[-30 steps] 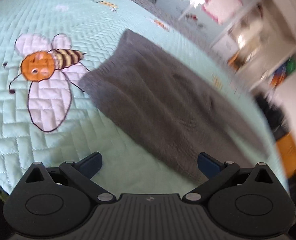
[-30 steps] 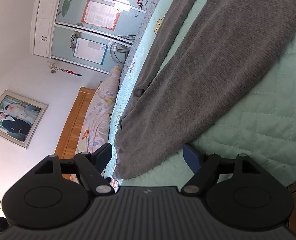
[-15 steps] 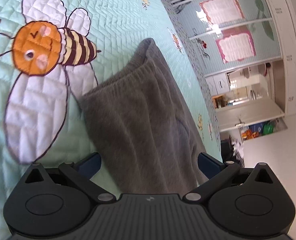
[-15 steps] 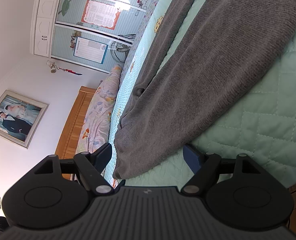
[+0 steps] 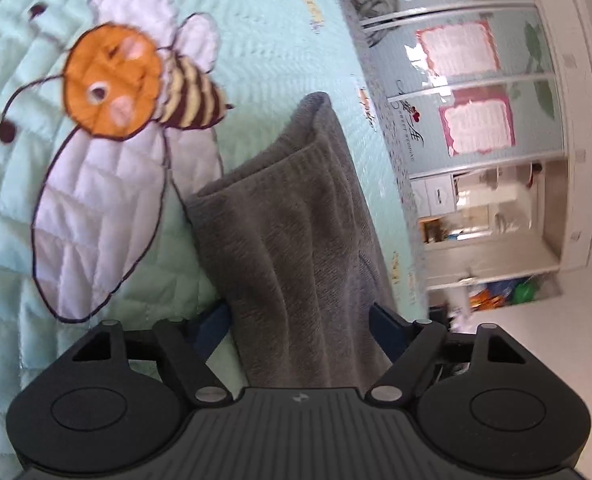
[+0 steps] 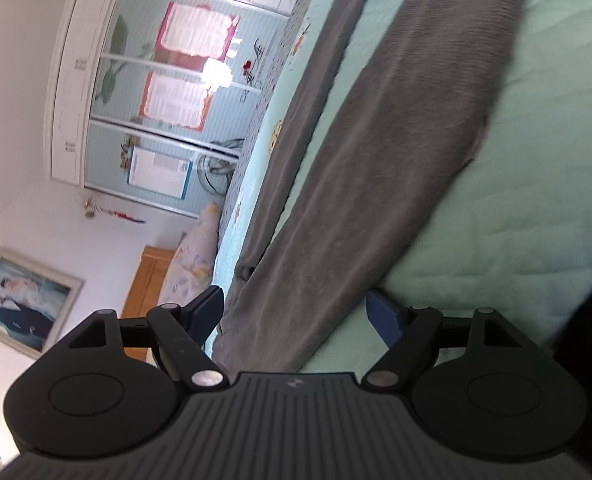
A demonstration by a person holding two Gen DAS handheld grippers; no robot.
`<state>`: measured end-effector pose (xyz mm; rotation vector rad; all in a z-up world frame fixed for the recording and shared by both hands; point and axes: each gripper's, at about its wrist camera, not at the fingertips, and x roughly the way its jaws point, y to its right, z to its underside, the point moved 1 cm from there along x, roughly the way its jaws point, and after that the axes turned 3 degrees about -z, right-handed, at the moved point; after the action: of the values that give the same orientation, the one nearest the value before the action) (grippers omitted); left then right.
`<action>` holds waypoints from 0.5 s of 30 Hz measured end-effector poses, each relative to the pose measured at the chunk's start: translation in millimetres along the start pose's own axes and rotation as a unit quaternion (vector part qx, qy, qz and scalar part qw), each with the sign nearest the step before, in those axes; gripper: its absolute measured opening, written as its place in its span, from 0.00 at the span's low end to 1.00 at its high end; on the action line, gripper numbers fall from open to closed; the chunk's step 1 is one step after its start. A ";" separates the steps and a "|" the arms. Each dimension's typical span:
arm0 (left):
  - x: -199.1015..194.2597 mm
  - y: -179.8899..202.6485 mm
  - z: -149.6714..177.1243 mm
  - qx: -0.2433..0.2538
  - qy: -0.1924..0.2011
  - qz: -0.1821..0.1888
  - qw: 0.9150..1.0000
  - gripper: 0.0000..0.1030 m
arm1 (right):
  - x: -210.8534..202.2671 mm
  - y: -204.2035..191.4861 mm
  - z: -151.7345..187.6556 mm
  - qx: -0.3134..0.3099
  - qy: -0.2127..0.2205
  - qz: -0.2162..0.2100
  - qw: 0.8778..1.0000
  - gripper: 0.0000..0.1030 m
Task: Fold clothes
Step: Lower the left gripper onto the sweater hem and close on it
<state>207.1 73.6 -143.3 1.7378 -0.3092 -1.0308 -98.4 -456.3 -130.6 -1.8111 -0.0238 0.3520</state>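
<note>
left gripper (image 5: pixel 301 316): tilted, pointing along the mint-green quilted bedspread (image 5: pixel 256 40) toward the far edge of the bed. jaws spread apart; the blue finger pads (image 5: pixel 384 322) sit on either side of the grey knitted garment (image 5: pixel 296 248), with the fabric between them. whether the pads touch the fabric cannot be told. the garment's ribbed folded end lies just beside the embroidered orange-and-white bee patch (image 5: pixel 112 136) on the bedspread, and the body of the garment runs back under the gripper.

right gripper (image 6: pixel 296 312): rolled sideways, aimed along the bed toward the wooden headboard (image 6: pixel 144 280). jaws spread apart, nothing clamped. the grey knitted garment (image 6: pixel 376 152) runs as a long strip from the upper right corner of the view down between the dark blue finger pads (image 6: pixel 382 316), its lower edge close to the gripper body. a second narrower grey strip (image 6: pixel 296 120) lies beside it, nearer the edge of the bed, with bare bedspread (image 6: pixel 516 184) between the two strips and to the right of the wide one.
</note>
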 end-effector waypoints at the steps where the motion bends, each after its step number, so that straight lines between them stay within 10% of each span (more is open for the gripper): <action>1: 3.2 1.8 -3.6 -0.012 -0.006 -0.010 1.000 0.79 | 1.8 0.1 1.2 -0.001 0.000 0.001 1.000 0.77; 5: 11.6 9.6 -5.6 -0.024 -0.004 -0.013 1.000 1.00 | 10.3 -2.2 5.4 -0.007 -0.008 -0.004 1.000 0.78; 10: 19.3 18.9 -1.9 -0.021 0.010 0.005 1.000 0.98 | 10.4 -0.7 6.4 0.001 -0.009 -0.011 1.000 0.78; 15: 24.0 12.6 1.8 -0.014 0.017 0.015 1.000 0.43 | -1.8 5.9 -5.4 0.005 0.009 -0.010 1.000 0.78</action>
<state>223.3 51.9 -144.2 1.7184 -0.2984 -0.9785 -99.8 -463.3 -134.6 -1.8029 -0.0264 0.3208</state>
